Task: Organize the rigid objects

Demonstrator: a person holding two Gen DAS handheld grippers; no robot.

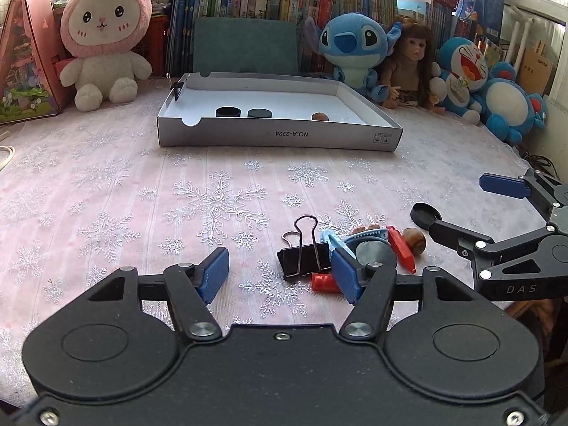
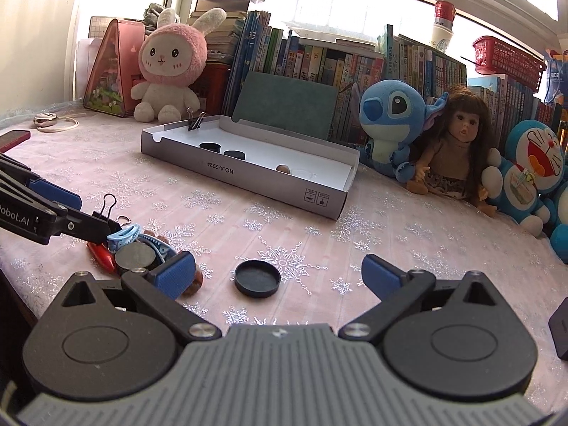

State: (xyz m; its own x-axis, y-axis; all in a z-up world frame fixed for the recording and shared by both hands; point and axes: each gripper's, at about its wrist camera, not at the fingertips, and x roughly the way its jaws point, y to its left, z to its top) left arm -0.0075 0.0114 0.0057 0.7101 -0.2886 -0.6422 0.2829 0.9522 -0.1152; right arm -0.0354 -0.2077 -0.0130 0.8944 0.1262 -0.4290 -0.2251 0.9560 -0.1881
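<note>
Snowflake-print surface (image 2: 284, 220), plushies behind. Right tool (image 2: 277, 271) is spread wide w/ black round cap (image 2: 257, 278) lying flat between its fingers, nothing gripped. Left tool (image 1: 280, 271) also released, near binder clip (image 1: 303, 254). Cap looks light, stiff, prob slick; pinch across rim.

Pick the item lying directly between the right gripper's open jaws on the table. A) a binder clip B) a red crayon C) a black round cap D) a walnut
C: the black round cap lies alone on the tablecloth, centred ahead of the right gripper, whose jaws stand wide apart.
</note>
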